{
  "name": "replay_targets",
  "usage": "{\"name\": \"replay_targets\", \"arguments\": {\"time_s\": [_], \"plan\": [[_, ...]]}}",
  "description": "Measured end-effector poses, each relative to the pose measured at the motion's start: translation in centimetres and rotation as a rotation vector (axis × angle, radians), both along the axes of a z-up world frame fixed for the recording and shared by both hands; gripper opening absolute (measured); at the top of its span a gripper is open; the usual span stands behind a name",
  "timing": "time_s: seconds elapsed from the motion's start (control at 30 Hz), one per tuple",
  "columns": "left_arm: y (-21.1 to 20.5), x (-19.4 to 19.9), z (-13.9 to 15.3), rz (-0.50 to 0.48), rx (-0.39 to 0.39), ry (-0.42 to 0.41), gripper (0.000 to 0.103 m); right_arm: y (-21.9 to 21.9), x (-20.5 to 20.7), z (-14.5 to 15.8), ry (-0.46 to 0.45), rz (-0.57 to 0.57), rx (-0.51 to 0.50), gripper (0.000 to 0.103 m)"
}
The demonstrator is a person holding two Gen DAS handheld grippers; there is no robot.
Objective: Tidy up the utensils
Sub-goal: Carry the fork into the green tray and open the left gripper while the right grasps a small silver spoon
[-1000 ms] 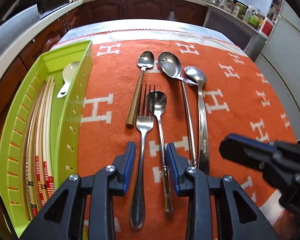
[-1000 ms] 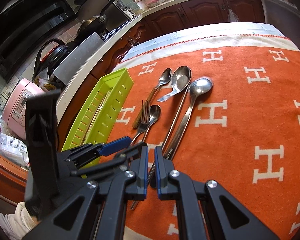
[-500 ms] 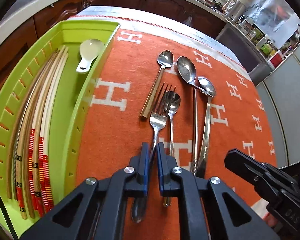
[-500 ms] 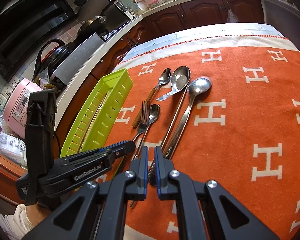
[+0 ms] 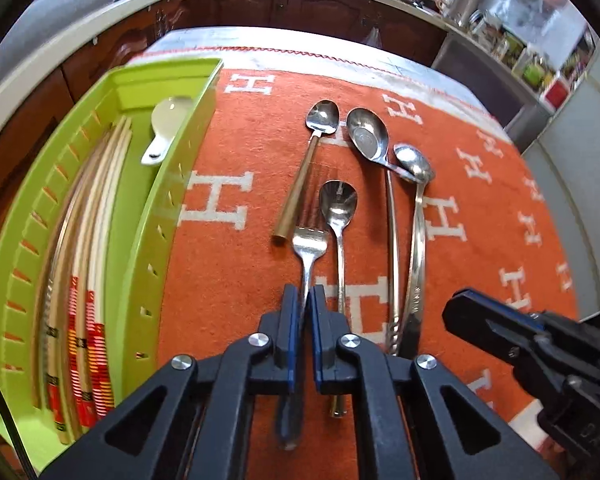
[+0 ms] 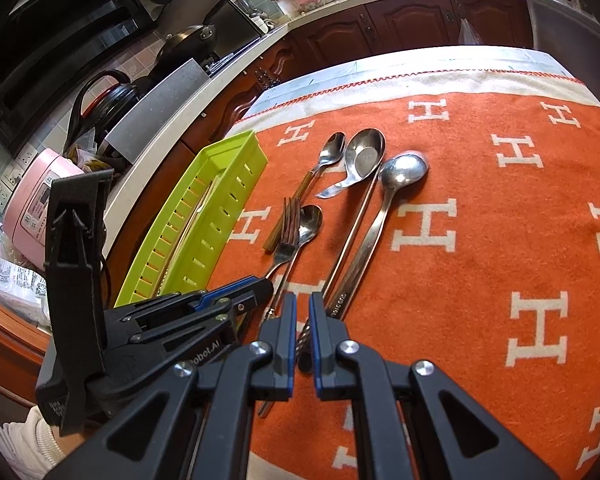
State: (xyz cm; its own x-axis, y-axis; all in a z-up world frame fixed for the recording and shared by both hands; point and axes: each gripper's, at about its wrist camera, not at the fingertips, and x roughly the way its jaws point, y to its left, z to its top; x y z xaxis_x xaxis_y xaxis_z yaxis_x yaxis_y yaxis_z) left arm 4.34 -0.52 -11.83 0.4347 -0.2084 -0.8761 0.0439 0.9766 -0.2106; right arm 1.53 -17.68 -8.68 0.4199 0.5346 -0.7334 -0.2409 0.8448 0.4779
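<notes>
We are clamping the left gripper (image 5: 304,300) tight on the handle of the fork (image 5: 309,240), pads pressing its thin neck; the tines point toward the far side and the fork's handle runs back under the fingers. The fork is lying over the orange blanket (image 5: 240,288), squeezed between a gold-handled spoon (image 5: 302,176) on its left and a small steel spoon (image 5: 338,216) just beside it on the right. Farther right, a short ladle-shaped spoon (image 5: 367,138) is resting its handle across two long spoons (image 5: 416,240), which are lying side by side and touching.

We are holding the right gripper (image 6: 302,308) nearly closed, with only a narrow slit between the pads, over the near ends of those long spoons; whether it is pinching one we cannot tell.

To the left, the green slotted tray (image 5: 140,248) is sitting along the blanket's left edge, its near wall standing between the fork and the tray floor. Chopsticks (image 5: 80,280) are filling the tray's left half; a white ceramic spoon (image 5: 164,128) is lying at its far right end. A bare strip of tray floor is showing between chopsticks and right wall. The blanket between tray and cutlery is bare.
</notes>
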Motion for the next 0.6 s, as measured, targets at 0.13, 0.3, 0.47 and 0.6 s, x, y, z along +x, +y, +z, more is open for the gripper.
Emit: {"name": "replay_targets", "arguments": {"time_s": [0.13, 0.3, 0.47, 0.6], "plan": [[0.6, -0.8, 1.2, 0.001, -0.034, -0.029, 0.002, 0.1, 0.1, 0.3, -0.009, -0.003, -0.007, 0.006], [1.0, -2.0, 4.5, -0.023, -0.068, -0.079, 0.002, 0.8, 0.6, 0.1, 0.015, 0.009, 0.0, 0.006], [3.3, -2.6, 7.9, 0.002, -0.084, -0.106, 0.002, 2.2, 1.8, 0.0, 0.05, 0.023, 0.02, 0.006], [7.0, -2.5, 9.8, 0.084, -0.003, -0.156, 0.002, 3.5, 3.0, -0.5, 0.055, 0.01, -0.026, 0.006]]}}
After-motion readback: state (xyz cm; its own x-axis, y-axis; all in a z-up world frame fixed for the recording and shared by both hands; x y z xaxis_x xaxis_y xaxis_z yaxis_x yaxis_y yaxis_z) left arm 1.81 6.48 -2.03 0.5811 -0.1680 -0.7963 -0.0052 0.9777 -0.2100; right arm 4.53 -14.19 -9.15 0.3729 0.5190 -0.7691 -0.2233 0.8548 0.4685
